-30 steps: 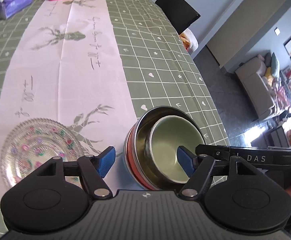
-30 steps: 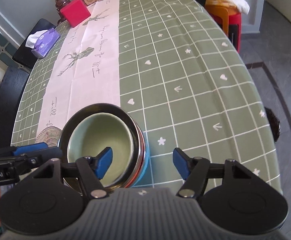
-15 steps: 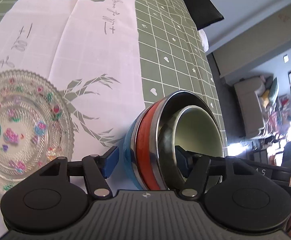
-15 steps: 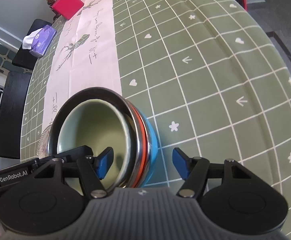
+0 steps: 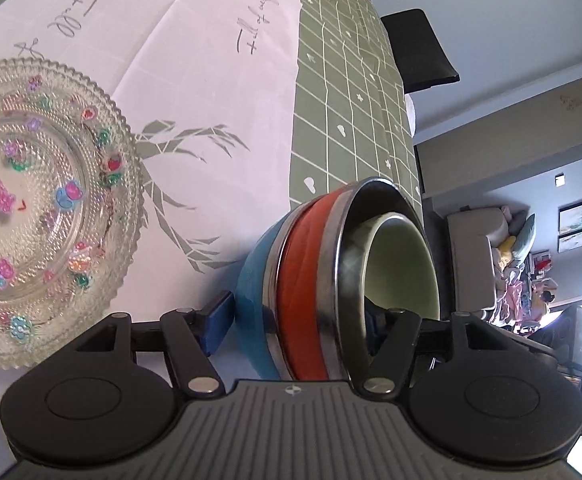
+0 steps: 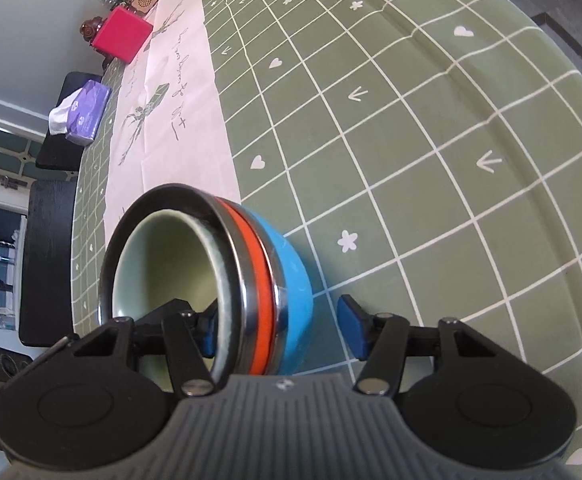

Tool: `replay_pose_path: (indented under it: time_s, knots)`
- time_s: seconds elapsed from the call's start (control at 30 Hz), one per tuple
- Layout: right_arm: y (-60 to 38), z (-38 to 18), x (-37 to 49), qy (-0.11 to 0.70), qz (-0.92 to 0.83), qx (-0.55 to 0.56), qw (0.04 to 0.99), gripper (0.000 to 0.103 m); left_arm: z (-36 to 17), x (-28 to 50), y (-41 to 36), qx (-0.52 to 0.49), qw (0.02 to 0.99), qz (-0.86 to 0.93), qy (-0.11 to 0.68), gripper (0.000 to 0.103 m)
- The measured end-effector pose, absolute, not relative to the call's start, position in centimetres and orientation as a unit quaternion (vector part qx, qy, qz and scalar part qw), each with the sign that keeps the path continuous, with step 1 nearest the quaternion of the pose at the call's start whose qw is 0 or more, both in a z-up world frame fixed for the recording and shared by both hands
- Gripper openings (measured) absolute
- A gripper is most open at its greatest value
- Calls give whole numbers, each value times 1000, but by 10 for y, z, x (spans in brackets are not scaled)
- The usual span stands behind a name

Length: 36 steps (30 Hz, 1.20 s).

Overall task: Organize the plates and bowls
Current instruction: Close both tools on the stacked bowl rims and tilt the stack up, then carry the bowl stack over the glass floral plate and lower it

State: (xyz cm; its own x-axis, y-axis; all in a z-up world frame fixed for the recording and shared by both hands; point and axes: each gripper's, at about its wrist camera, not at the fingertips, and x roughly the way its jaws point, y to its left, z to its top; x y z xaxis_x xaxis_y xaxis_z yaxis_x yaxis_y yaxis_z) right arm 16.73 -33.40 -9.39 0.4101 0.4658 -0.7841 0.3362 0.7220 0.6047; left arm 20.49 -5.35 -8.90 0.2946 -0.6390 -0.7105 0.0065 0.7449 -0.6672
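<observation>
A stack of nested bowls stands on the table: blue at the bottom, then orange, a steel one, and a pale green bowl inside. My left gripper is open and straddles the stack's near rim, one finger outside the blue bowl, one inside the green bowl. My right gripper is open and straddles the opposite side of the stack the same way. A patterned glass plate lies left of the stack on the white runner.
The green checked tablecloth spreads to the right, its edge near. A purple tissue pack, a pink box and bottles stand at the far end. Black chairs flank the table.
Both grippers have come lower and closer to the bowl stack, so each now has a finger on either side of its rim. The jaws stay open. The stack has not moved.
</observation>
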Motion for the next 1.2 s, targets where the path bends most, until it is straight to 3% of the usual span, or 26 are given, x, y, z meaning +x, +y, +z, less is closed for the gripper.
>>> replay_pose_path:
  time_s: [0.13, 0.43, 1.2]
  knots:
    - [-333, -92, 167, 536, 50, 375, 755, 43, -93, 205, -56, -291, 749, -215, 555, 71]
    - [-330, -89, 166, 531, 43, 360, 766, 42, -91, 207, -63, -275, 754, -206, 560, 67]
    - [-315, -62, 154, 514, 55, 343, 784, 39, -61, 185, -46, -269, 771, -204, 539, 67]
